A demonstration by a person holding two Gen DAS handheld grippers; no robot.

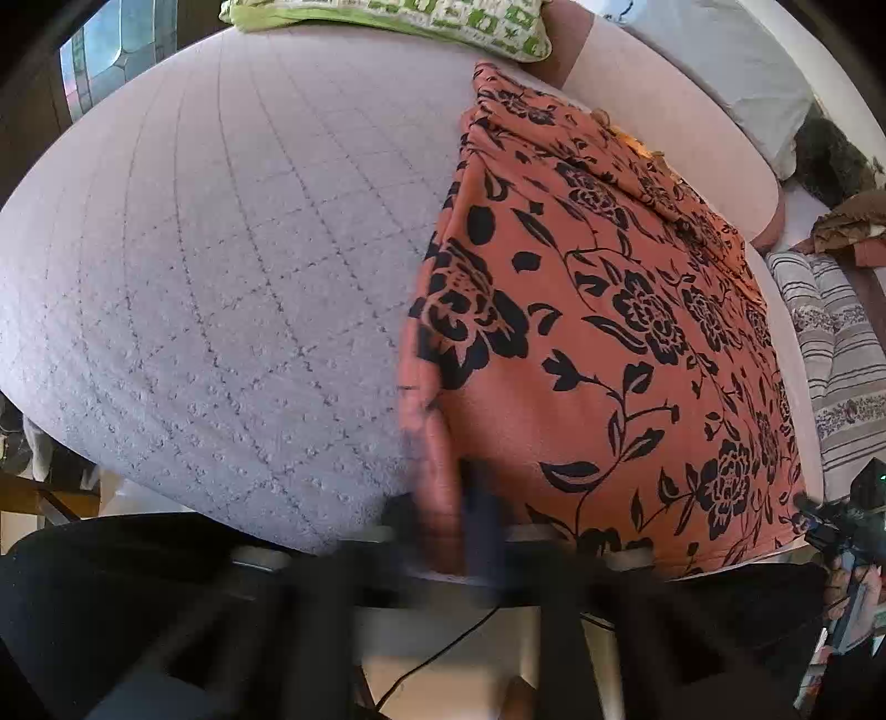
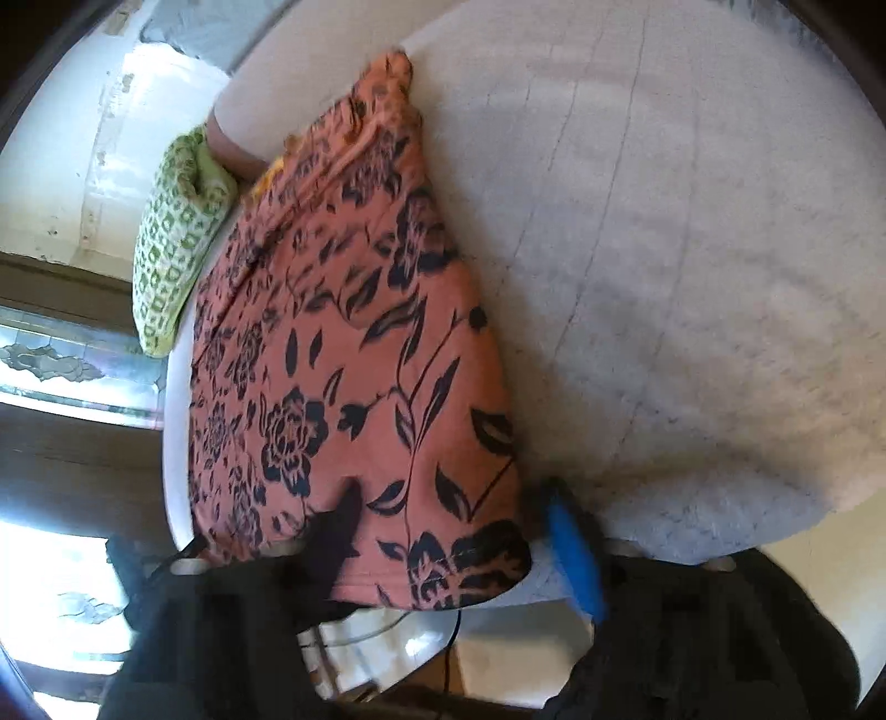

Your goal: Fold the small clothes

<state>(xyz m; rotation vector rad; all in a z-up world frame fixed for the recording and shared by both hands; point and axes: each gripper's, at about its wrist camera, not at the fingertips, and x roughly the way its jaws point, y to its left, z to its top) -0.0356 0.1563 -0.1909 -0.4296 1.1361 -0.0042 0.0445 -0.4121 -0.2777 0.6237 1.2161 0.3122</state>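
Left tongs (image 1: 443, 498) pinch the orange floral garment (image 1: 598, 343) at its 7 o'clock corner; right tongs (image 2: 459, 531), narrowly parted, clamp its hem.

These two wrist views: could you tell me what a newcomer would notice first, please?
The orange garment with black flowers stands out, spread on the pale quilted bed cover. Its near edge is pinched in the left tool, while the right tool straddles a near corner. A green patterned pillow lies at the far edge.
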